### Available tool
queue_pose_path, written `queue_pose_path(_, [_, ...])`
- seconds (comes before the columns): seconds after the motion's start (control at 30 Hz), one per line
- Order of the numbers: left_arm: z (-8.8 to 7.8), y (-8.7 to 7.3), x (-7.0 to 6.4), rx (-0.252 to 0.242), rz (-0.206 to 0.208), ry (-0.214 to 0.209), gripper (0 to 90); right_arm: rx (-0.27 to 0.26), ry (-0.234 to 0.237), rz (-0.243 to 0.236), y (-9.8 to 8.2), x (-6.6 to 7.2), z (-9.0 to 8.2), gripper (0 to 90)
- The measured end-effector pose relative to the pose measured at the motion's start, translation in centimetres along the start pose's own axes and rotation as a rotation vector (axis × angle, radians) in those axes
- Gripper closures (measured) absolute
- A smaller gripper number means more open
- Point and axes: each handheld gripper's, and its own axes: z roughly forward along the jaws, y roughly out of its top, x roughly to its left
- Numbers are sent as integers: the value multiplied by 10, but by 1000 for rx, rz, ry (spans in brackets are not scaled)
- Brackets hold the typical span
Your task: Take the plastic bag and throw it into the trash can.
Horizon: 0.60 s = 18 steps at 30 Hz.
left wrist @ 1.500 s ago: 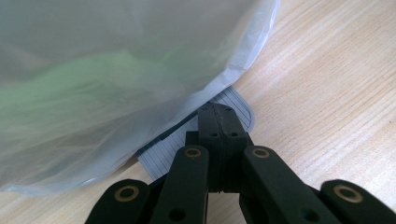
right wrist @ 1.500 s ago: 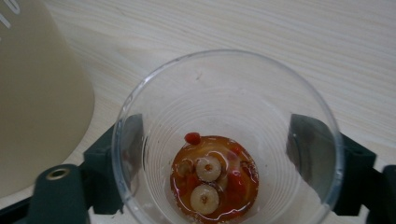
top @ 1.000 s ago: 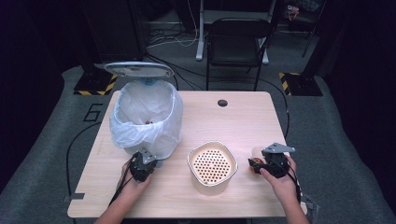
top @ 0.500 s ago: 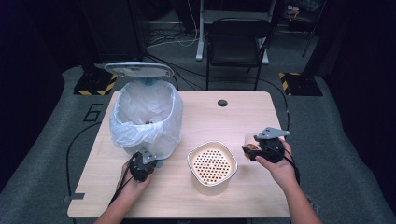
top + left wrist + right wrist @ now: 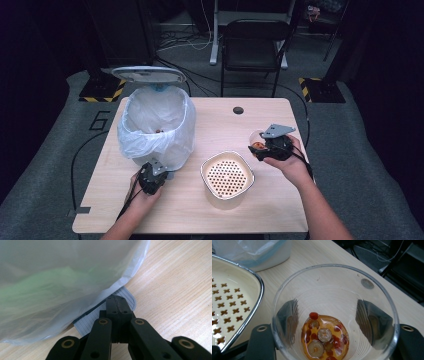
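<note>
Right gripper (image 5: 256, 148) clamps clear plastic cup (image 5: 334, 312) holding amber liquid, red berries; left gripper (image 5: 117, 305) closed, pressing grey ribbed bin pedal (image 5: 100, 315).

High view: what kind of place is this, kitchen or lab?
Probably a lab or recording room, not a kitchen: one wooden table on grey carpet, cables across the floor, a folding chair behind, and yellow-black striped stand bases at the dark edges.
</note>
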Motion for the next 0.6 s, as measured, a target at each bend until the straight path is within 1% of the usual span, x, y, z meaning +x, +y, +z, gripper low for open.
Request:
queue_pose_path(0.07, [0, 0, 0, 0, -1, 1, 900, -19, 4, -13, 3, -1, 2, 342])
queue_pose_path(0.1, [0, 0, 1, 2, 18, -7, 900, -44, 9, -23, 4, -2, 4, 342])
queue_pose_path(0.13, [0, 0, 1, 1, 12, -7, 900, -63, 16, -24, 6, -4, 6, 341])
queue_pose_path(0.17, [0, 0, 1, 2, 17, -7, 900, -77, 16, -32, 7, -5, 7, 341])
queue_pose_path(0.2, [0, 0, 1, 3, 14, -10, 900, -85, 19, -36, 9, -7, 9, 341])
queue_pose_path(0.27, [0, 1, 1, 6, 13, -11, 900, -109, 37, -48, 12, -9, 12, 343])
queue_pose_path(0.33, [0, 1, 1, 7, 14, -11, 900, -119, 55, -67, 16, -11, 14, 346])
queue_pose_path(0.37, [0, 1, 1, 4, 14, -9, 900, -126, 78, -74, 18, -11, 16, 347])
queue_pose_path(0.4, [0, 1, 1, 4, 14, -9, 900, -134, 84, -86, 20, -11, 17, 349])
queue_pose_path(0.5, [0, 1, 1, 7, 16, -11, 900, -130, 102, -125, 25, -10, 20, 357])
queue_pose_path(0.53, [0, 1, 1, 6, 14, -11, 900, -141, 105, -131, 27, -10, 21, 361])
queue_pose_path(0.6, [0, 1, 1, 4, 14, -9, 900, -146, 113, -161, 29, -9, 22, 366])
